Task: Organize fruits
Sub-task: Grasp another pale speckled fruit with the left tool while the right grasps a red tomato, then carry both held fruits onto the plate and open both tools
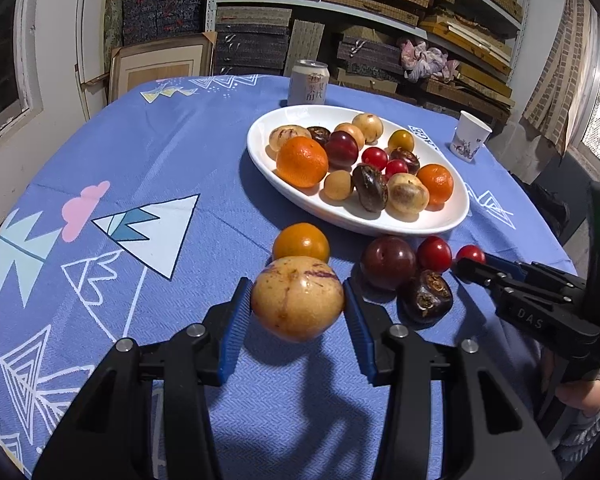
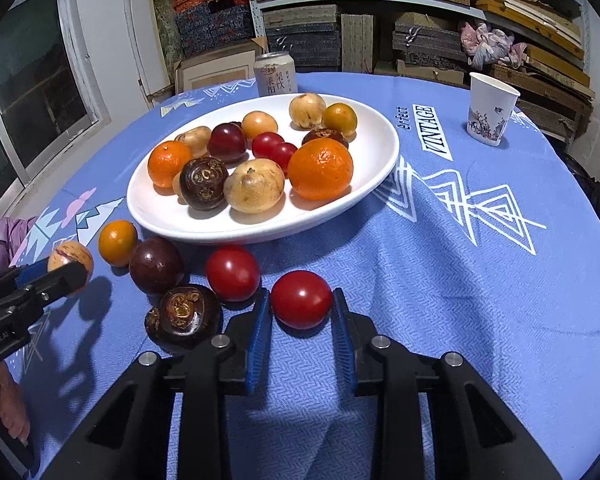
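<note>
My left gripper (image 1: 297, 287) is shut on a yellow, purple-streaked melon-like fruit (image 1: 298, 308), its blue pads against both sides, just above the blue tablecloth (image 1: 160, 160). My right gripper (image 2: 301, 295) is shut on a red cherry tomato (image 2: 301, 300) resting on the cloth, near the plate's front. The left wrist view shows the right gripper (image 1: 464, 266) at the right with that tomato (image 1: 471, 254) at its tip. A white oval plate (image 2: 340, 200) holds several fruits: oranges, plums, cherry tomatoes, dark brown and yellow ones.
Loose in front of the plate lie an orange-yellow tomato (image 2: 118, 242), a dark plum (image 2: 156, 266), a second cherry tomato (image 2: 232, 273) and a dark brown fruit (image 2: 184, 314). A drink can (image 2: 275, 74) and a paper cup (image 2: 490, 110) stand behind. Shelves of boxes fill the background.
</note>
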`<state>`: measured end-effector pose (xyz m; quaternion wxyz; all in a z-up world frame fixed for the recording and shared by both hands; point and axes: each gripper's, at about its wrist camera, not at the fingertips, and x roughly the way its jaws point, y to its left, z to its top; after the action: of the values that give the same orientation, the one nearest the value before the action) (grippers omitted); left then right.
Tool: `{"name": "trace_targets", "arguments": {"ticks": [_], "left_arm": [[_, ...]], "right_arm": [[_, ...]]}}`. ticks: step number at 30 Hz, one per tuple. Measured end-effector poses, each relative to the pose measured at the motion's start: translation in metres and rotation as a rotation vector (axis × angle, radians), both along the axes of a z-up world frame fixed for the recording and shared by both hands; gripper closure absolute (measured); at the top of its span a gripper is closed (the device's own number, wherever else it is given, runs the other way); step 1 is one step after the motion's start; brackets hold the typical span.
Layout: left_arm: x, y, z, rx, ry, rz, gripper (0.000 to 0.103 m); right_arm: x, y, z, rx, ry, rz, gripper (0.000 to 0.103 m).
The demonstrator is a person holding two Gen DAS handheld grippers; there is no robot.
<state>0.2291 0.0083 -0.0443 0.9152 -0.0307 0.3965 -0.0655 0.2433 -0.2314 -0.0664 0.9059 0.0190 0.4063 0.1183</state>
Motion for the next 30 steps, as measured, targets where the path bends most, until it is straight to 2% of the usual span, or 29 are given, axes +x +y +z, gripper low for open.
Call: {"name": "trace_targets", "arguments": {"ticks": [2,6,11,14,18,23,27,30], "left_arm": [[0.002,0.002,-0.001,-0.011,0.012,0.003,0.058],[0.020,0.010,0.013,-0.050,0.020,0.015,0.058],[0.069,0.008,0.063,-0.011,-0.046,0.032,0.058],[0.104,0.000,0.084,-0.005,-0.076,0.046,0.058],[0.151,-0.015,0.086,0.009,-0.080,0.043,0.058],[0.211,-0.032,0.060,0.034,-0.014,0.028,0.058],[0.238,-0.035,0.035,0.026,0.048,0.016,0.058],[0.249,-0.038,0.023,0.029,0.065,0.012,0.058]], "right_arm": [[-0.006,-0.005,0.006,0.021,-0.029,-0.008,0.072],[-0.015,-0.015,0.040,0.082,-0.116,-0.014,0.072],[0.010,-0.020,0.088,0.079,-0.196,-0.020,0.072],[0.037,-0.016,0.102,0.075,-0.211,-0.023,0.072],[0.073,0.000,0.094,0.058,-0.183,0.004,0.072],[0.113,0.019,0.069,0.029,-0.125,0.038,0.072],[0.141,0.027,0.049,0.000,-0.064,0.053,0.072],[0.153,0.029,0.040,-0.005,-0.039,0.054,0.072]]}}
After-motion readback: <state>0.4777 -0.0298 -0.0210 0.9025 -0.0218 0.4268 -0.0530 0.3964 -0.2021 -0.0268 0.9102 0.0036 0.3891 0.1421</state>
